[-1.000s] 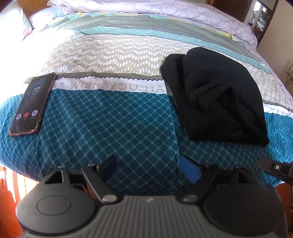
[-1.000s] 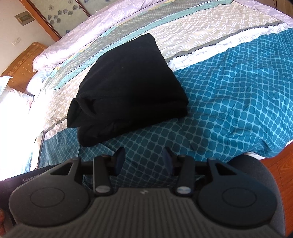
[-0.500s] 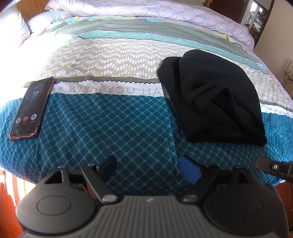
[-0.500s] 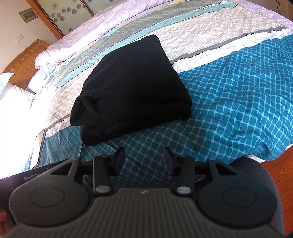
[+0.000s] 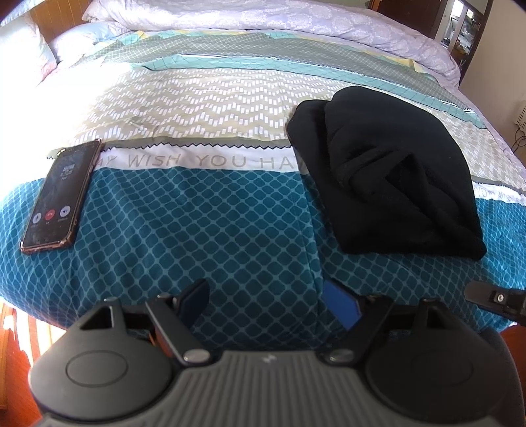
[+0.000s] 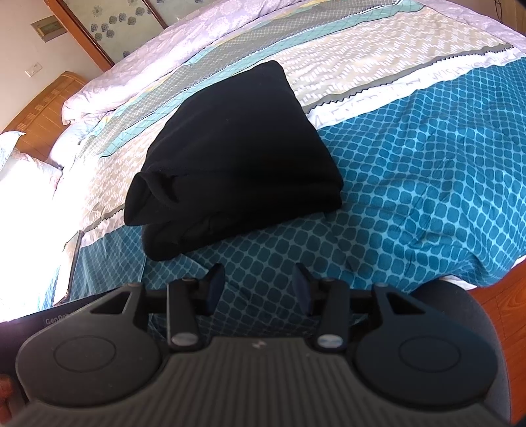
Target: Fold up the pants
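Observation:
Black pants (image 5: 391, 174) lie in a thick folded bundle on the patterned bedspread, right of centre in the left wrist view. In the right wrist view the same pants (image 6: 236, 157) sit just beyond the fingers and to the left. My left gripper (image 5: 268, 303) hangs open over the teal part of the cover, near the bed's front edge and well short of the pants. My right gripper (image 6: 259, 285) is open too, with only the bedspread between its fingers, a little below the bundle's near corner. Part of the right gripper (image 5: 496, 299) shows at the right edge.
A phone (image 5: 60, 197) with a lit call screen lies on the bed at the left. A pale rumpled duvet (image 5: 263, 19) and pillows (image 6: 23, 170) fill the far side. The wooden headboard (image 6: 42, 101) and wooden floor (image 6: 506, 305) border the bed (image 6: 427, 184).
None of the objects has moved. The views have shifted only slightly; both grippers keep the same opening and place.

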A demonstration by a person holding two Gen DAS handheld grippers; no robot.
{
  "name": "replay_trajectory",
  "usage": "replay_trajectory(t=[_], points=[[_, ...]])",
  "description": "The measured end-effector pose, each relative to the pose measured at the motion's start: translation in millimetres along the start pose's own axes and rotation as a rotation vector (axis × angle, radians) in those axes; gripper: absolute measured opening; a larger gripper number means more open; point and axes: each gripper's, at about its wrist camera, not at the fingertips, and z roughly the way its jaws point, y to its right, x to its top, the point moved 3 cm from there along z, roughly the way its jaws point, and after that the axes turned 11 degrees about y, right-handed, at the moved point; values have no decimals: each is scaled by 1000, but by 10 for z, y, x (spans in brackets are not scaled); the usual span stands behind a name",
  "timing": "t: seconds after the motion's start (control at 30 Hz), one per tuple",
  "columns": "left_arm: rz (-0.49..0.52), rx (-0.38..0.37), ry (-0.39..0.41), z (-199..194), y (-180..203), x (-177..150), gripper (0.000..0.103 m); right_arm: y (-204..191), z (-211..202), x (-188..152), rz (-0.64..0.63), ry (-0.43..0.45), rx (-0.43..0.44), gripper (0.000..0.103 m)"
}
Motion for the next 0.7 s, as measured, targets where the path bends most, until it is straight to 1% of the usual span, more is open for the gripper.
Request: replay_trajectory(t=[0.1, 0.23, 0.5, 0.57, 0.7], points=[[26, 15, 44, -55, 15, 30, 81, -8, -5, -4, -3, 2, 1, 48], [33, 7, 71, -107, 21, 69, 81, -31, -7, -5, -12, 5, 6, 48], [36, 7, 72, -111, 13, 80, 81, -56, 10, -13, -25, -1, 13, 48], [40, 9, 75, -111, 11, 79, 86, -57, 17, -14, -26, -3, 15, 48], [58, 13, 81, -115, 23, 78, 87, -52, 34, -20, -24, -11, 17, 48]])
